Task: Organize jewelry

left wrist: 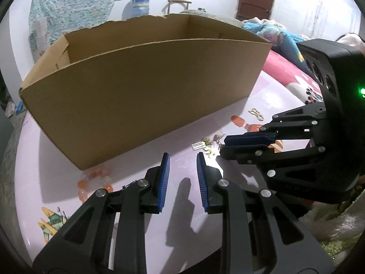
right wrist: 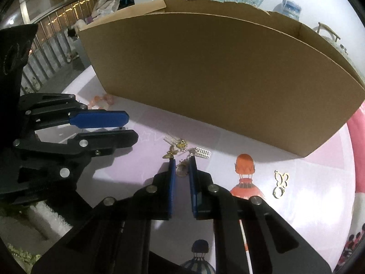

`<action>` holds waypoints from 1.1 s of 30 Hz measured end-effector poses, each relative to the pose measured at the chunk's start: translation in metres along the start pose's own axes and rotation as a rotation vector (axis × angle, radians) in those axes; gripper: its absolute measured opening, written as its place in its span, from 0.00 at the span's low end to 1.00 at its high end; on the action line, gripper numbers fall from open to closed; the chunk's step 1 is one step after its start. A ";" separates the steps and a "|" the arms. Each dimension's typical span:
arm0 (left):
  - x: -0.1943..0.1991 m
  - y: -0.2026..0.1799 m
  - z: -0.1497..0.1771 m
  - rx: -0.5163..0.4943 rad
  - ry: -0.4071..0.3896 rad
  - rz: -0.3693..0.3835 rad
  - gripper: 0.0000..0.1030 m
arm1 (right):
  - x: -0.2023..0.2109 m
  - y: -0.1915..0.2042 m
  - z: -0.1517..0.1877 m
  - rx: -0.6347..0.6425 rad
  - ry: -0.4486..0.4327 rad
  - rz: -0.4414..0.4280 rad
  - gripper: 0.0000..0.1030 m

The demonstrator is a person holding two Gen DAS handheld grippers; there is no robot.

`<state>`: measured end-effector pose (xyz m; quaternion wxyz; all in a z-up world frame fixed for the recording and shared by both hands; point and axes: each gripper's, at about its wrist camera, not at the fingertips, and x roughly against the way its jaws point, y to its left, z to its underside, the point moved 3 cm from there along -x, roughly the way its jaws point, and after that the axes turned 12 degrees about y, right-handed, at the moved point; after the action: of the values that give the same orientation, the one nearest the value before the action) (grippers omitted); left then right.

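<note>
The cardboard box (right wrist: 205,80) fills the upper frame of the right wrist view. Below its front wall, at centre frame on the printed cloth (right wrist: 308,182), lies the tangle of small jewelry (right wrist: 182,150). The right gripper (right wrist: 182,171) has its tips at that tangle's near end, jaws nearly clenched around a ring-like piece, so the right hand is the nearer. The left gripper (left wrist: 182,159) hangs partly parted, holding nothing, the tangle just upper right of its tips.

Box floor (left wrist: 127,48) hidden by walls
</note>
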<state>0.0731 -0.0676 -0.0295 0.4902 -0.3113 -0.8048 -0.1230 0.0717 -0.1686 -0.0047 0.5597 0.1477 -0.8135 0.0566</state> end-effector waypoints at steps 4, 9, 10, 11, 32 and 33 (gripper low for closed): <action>-0.001 -0.006 -0.002 -0.023 0.001 0.026 0.22 | 0.005 -0.011 0.009 -0.059 0.010 -0.030 0.10; -0.003 -0.015 -0.005 -0.059 0.009 0.048 0.22 | 0.008 -0.022 0.020 -0.119 0.015 -0.052 0.10; -0.005 -0.017 -0.006 -0.063 0.012 0.054 0.22 | 0.009 -0.023 0.021 -0.130 0.013 -0.068 0.10; -0.005 -0.018 -0.006 -0.065 0.015 0.057 0.22 | 0.010 -0.025 0.023 -0.140 0.009 -0.089 0.10; -0.011 -0.023 -0.005 -0.063 0.038 0.030 0.22 | 0.030 -0.051 0.030 -0.216 -0.079 -0.235 0.10; -0.011 -0.024 -0.004 -0.068 0.038 0.032 0.22 | 0.026 -0.052 0.034 -0.225 -0.067 -0.238 0.10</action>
<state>0.0651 -0.0924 -0.0343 0.4965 -0.3382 -0.7855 -0.1486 0.0487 -0.2310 0.0037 0.5481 0.1815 -0.8095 -0.1065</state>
